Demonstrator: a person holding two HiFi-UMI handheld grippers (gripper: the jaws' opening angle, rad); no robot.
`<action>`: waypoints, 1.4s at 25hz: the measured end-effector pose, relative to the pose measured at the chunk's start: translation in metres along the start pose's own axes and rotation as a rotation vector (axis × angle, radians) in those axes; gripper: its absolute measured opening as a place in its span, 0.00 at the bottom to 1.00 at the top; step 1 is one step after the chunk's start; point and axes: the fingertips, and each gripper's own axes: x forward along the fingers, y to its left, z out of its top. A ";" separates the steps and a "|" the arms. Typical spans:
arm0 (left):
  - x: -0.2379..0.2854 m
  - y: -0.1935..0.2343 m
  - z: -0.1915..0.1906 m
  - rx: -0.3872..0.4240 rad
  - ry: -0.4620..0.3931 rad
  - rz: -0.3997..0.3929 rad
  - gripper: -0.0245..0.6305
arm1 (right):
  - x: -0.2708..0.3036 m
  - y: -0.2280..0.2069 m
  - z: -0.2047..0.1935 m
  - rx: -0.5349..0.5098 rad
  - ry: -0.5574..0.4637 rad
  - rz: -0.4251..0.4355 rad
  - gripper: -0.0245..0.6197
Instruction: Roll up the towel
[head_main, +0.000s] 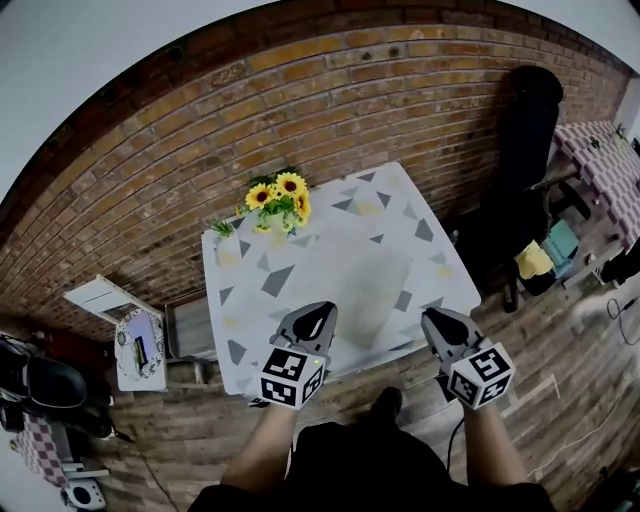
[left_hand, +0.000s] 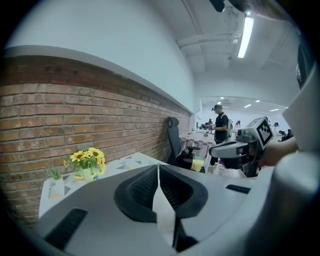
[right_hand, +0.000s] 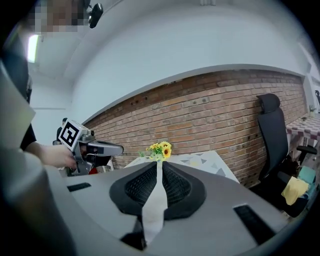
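Note:
A pale towel (head_main: 375, 288) lies flat on the white table (head_main: 245, 300), which has a grey-triangle pattern, between its middle and its near edge. In the head view my left gripper (head_main: 322, 308) hovers over the near edge just left of the towel. My right gripper (head_main: 432, 318) hovers at the near right corner, beside the towel. Both point towards the brick wall and are apart from the cloth. In the left gripper view the left gripper (left_hand: 158, 167) has its jaws together and empty. The right gripper (right_hand: 159, 162) looks the same in the right gripper view.
A vase of sunflowers (head_main: 280, 205) stands at the table's far left corner against the brick wall (head_main: 330, 110). A black office chair (head_main: 525, 150) is at the right, a small white side table (head_main: 138, 345) at the left. A person (left_hand: 220, 129) stands far off.

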 end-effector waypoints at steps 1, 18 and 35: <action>0.003 0.002 -0.002 -0.002 0.009 0.006 0.07 | 0.004 -0.001 -0.001 0.003 0.008 0.011 0.11; 0.003 0.024 -0.078 -0.010 0.139 -0.078 0.08 | 0.047 0.052 -0.049 -0.111 0.259 0.046 0.19; 0.052 -0.047 -0.194 0.266 0.417 -0.277 0.31 | 0.085 0.040 -0.203 -0.535 0.682 0.171 0.30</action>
